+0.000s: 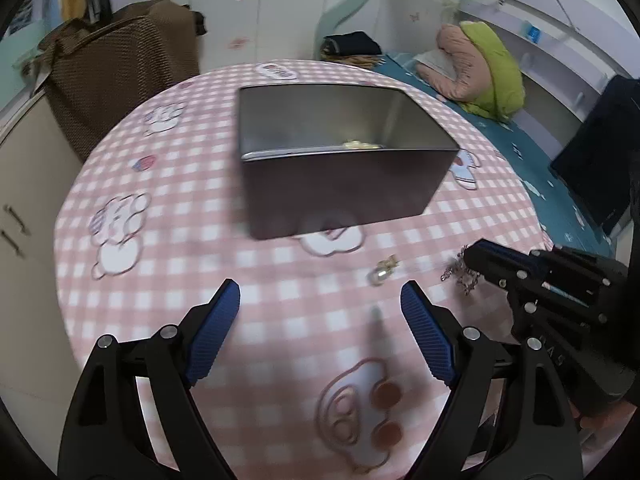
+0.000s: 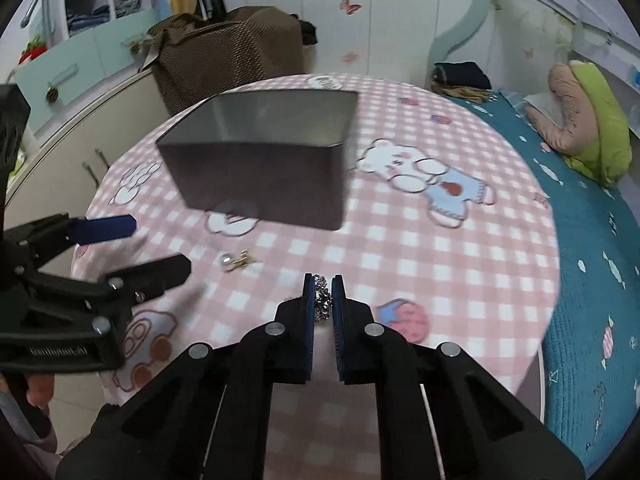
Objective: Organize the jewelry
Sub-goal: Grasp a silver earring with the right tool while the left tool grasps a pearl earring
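While the sparkling silver chain (image 2: 322, 303) sits pinched between the blue pads (image 2: 308, 320) of our right gripper (image 2: 322, 292), its loose links bunch up at the fingertips, low over the pink checked tablecloth (image 2: 400, 248). From the left wrist view we see the same chain (image 1: 460, 274) spilling out beside the right gripper's (image 1: 476, 254) dark tip, near the table's right edge. Just to the left of it, a small pearl earring with a gold fitting (image 1: 383, 271) lies flat on the cloth, apart from the chain and in front of the tin. In the right wrist view that earring (image 2: 234, 261) lies between the two tools, close to the left gripper's (image 2: 160, 246) fingers.

Our left gripper (image 1: 320, 300) stands wide, its ribbed blue pads (image 1: 218, 328) spread well apart with nothing between them, hanging over the cloth short of the earring.

Behind the jewelry, the open rectangular metal tin (image 1: 344, 184) stands upright near the middle of the round table. Something small and pale yellow (image 1: 360, 145) rests on its floor against the near wall; we cannot tell what it is.

Around the table we see a brown bag (image 1: 116, 72) on a cabinet at the back left, a teal bedspread (image 2: 580, 240) to the right, and a pink and green cushion (image 1: 480, 64) lying on it.
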`<action>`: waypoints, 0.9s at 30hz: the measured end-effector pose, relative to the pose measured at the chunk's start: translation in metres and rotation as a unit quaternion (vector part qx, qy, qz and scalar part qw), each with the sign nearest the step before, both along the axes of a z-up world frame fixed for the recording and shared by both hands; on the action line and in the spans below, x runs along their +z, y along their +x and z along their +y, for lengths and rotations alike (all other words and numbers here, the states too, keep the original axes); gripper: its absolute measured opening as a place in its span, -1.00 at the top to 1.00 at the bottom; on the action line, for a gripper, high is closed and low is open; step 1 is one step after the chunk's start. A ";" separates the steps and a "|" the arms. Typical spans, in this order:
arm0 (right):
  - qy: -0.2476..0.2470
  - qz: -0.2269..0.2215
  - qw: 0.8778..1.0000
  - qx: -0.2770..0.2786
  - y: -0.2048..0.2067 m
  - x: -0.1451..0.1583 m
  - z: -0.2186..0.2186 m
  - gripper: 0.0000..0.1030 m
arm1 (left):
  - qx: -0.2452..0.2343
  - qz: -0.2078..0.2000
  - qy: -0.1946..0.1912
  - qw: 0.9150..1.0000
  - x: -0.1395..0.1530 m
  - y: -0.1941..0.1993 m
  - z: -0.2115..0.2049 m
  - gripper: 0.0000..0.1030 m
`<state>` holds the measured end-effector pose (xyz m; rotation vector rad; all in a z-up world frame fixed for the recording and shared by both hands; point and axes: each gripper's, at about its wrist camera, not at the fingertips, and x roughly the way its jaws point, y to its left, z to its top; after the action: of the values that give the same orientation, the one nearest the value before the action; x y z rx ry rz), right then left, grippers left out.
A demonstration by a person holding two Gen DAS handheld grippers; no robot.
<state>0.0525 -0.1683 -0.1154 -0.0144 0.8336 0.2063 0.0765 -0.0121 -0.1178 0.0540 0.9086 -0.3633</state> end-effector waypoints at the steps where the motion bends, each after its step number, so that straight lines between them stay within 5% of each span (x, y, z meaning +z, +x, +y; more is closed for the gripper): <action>1: 0.003 -0.003 1.000 -0.002 0.001 0.002 -0.004 0.84 | -0.004 -0.001 0.002 1.000 -0.001 0.002 -0.004 -0.55; 6: 0.010 -0.019 1.000 -0.020 0.005 0.013 -0.020 0.84 | -0.022 0.009 0.013 1.000 -0.011 0.012 -0.023 -0.18; 13: 0.016 -0.029 0.999 -0.023 0.012 0.019 -0.029 0.85 | -0.048 0.003 0.045 0.998 -0.017 0.019 -0.037 0.78; 27: 0.023 -0.041 0.999 -0.016 0.009 0.029 -0.022 0.85 | -0.012 -0.008 0.027 1.000 0.002 0.019 -0.017 0.79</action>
<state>0.0614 -0.1903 -0.0865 0.0331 0.7469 0.1924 0.0959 -0.0288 -0.1156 0.1170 0.9035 -0.3593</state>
